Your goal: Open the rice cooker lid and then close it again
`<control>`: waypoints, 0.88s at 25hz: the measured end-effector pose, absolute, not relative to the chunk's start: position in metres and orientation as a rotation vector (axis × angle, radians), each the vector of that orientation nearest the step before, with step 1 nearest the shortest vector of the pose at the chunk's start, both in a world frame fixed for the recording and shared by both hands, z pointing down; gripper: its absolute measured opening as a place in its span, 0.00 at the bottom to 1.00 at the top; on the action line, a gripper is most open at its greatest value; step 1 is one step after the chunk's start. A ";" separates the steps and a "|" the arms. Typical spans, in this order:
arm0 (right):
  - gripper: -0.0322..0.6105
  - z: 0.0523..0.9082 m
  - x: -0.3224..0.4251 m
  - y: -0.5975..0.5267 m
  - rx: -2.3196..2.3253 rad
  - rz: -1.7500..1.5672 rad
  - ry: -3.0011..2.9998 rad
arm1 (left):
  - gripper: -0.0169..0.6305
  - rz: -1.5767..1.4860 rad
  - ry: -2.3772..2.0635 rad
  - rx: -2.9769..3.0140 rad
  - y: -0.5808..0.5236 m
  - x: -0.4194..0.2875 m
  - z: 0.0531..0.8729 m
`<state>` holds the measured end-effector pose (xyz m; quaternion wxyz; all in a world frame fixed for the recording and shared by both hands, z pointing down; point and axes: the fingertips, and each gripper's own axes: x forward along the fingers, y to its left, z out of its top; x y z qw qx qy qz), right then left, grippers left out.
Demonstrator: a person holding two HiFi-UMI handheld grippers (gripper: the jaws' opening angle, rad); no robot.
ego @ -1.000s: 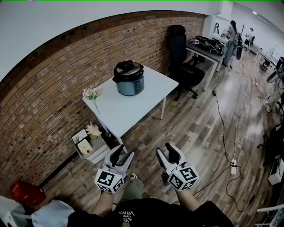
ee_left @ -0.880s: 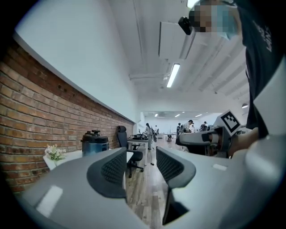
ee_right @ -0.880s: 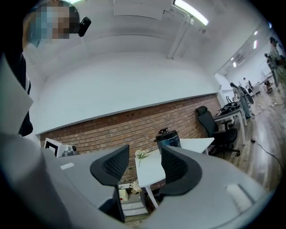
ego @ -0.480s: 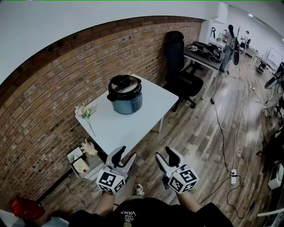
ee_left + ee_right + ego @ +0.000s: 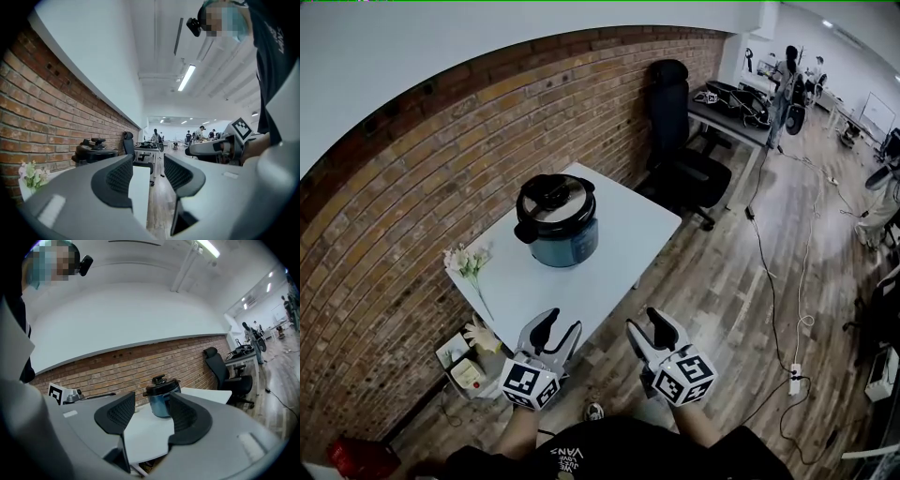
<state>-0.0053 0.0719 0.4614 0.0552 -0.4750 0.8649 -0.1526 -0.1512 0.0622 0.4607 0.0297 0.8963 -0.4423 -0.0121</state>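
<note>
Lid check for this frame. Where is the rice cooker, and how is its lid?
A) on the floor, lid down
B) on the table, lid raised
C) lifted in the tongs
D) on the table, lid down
D: the cooker stands on the white table by the brick wall, with its black lid down.

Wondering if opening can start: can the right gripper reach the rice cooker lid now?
Probably not yet: the right gripper, jaws just opened, empty, hangs at the table's near edge; the lid sits well beyond. Nothing blocks the way.
</note>
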 end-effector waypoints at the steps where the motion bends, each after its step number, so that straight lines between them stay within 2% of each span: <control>1: 0.39 0.462 -0.002 0.064 -1.433 -0.472 2.628 | 0.30 -0.030 -1.374 2.757 0.056 -0.149 0.462; 14: 0.39 0.461 0.038 -0.077 -1.029 -0.496 2.893 | 0.31 -0.054 -1.809 2.510 -0.049 -0.117 0.456; 22: 0.39 0.469 0.052 -0.124 -0.784 -0.516 2.999 | 0.30 -0.059 -2.038 2.371 -0.076 -0.118 0.452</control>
